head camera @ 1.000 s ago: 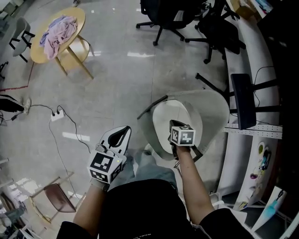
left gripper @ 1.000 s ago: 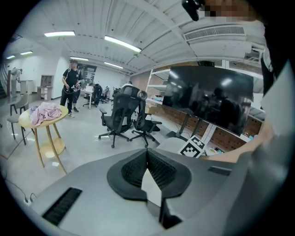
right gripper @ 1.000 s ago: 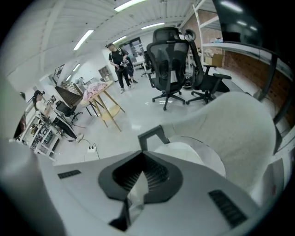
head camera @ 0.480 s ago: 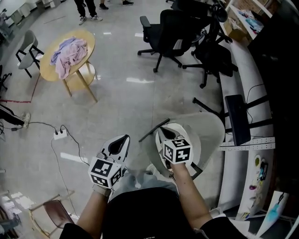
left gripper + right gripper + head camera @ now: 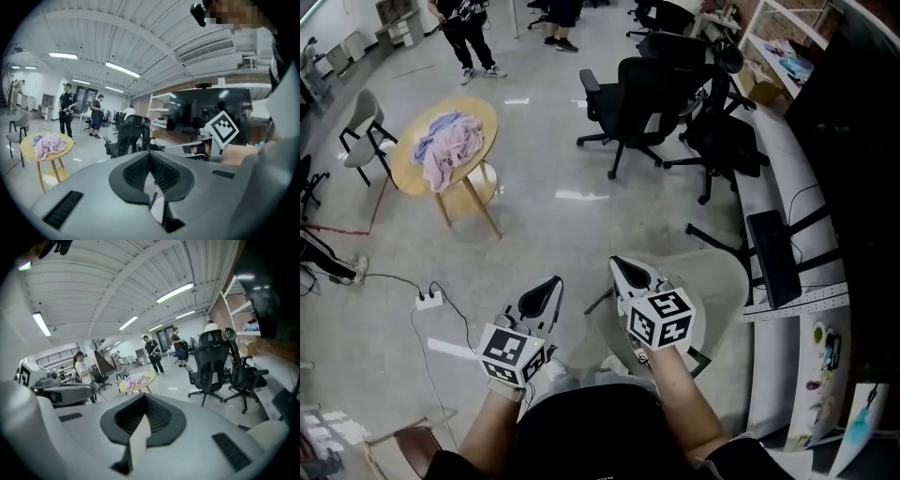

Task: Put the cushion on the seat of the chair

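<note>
The pale chair (image 5: 727,281) stands at my feet in the head view, its curved back toward the desk. A whitish cushion (image 5: 617,330) lies on its seat, mostly hidden under my right hand. My right gripper (image 5: 623,272) hangs well above it, shut, touching nothing; in the right gripper view the right gripper (image 5: 144,399) points out over the room, and only a pale sliver shows through the slot behind its pads. My left gripper (image 5: 546,292) floats beside it over the floor, jaws together and nothing in them. In the left gripper view, the left gripper (image 5: 150,157) faces the room.
A round wooden table (image 5: 487,122) with a pink cloth (image 5: 450,145) stands far left, a grey chair (image 5: 366,122) beside it. Black office chairs (image 5: 628,94) fill the back. A white desk (image 5: 787,187) with a monitor (image 5: 766,253) runs along the right. A power strip (image 5: 429,300) and cable lie on the floor. People (image 5: 469,28) stand at the far end.
My right gripper has lifted up off the cushion, which stays on the seat. The left gripper rose a little too. The head view has tipped up, showing more of the room.
</note>
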Motion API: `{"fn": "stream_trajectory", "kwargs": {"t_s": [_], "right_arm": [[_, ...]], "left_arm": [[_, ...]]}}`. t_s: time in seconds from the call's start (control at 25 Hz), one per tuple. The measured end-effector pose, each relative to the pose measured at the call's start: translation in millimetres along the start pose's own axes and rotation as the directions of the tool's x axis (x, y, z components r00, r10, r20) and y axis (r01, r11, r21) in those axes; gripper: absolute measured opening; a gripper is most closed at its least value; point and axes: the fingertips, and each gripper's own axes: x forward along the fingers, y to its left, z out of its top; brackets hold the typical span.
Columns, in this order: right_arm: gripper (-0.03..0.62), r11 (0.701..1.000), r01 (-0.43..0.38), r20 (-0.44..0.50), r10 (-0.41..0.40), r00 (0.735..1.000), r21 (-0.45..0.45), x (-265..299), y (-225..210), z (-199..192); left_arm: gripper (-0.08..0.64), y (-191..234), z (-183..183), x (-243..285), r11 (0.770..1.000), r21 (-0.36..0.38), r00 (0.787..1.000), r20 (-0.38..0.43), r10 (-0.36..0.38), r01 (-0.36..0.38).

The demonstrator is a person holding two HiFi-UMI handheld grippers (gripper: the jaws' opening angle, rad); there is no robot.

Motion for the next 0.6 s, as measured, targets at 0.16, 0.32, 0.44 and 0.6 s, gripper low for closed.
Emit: {"fn": "stream_trajectory", "kwargs": {"t_s": [0.16,0.32,0.44,0.6], "right_arm": [[0.008,0.999,-0.031,0.045,0.033,0.998,-0.043,-4,21,26],[0.008,0.996,-0.053,0.076,0.058,0.995,-0.066,-7,34,43],[0.008,0.995,-0.061,0.099,0.069,0.993,-0.079,-11,41,54],[0.008,0.993,-0.066,0.128,0.079,0.989,-0.097,-15,48,67]], "left_arm": [[0.012,3,27,-1,1.000,0.020,0.999,0.051,-0.009,0.008],[0.012,-2,48,0,0.998,0.052,0.996,0.086,-0.030,0.026],[0.012,-5,58,-1,0.998,0.063,0.994,0.104,-0.039,0.032],[0.012,-6,65,-3,0.997,0.072,0.992,0.119,-0.044,0.036]]}}
